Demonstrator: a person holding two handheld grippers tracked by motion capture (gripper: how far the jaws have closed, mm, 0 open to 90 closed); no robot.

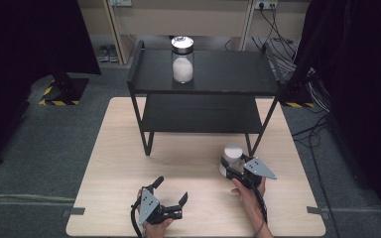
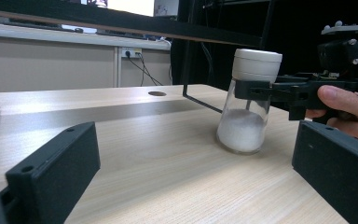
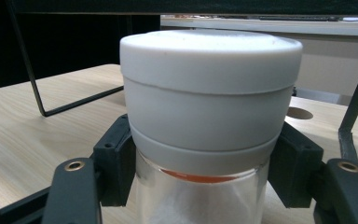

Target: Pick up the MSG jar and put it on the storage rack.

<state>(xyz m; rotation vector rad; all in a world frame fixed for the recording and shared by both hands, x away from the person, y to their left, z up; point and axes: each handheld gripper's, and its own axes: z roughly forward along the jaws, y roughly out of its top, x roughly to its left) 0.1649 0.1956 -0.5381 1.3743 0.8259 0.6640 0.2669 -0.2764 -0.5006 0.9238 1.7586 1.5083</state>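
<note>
The right gripper (image 1: 234, 167) has its fingers (image 3: 116, 158) pinching a white-capped glass jar (image 1: 230, 157) just under the cap (white powder inside); the jar stands upright on the worktop (image 1: 119, 148), near the black shelf rack's (image 1: 203, 89) right front leg; the left gripper (image 1: 169, 191) rests well apart, fingers spread; a second jar (image 1: 182, 59) stands on the rack's top shelf.
</note>
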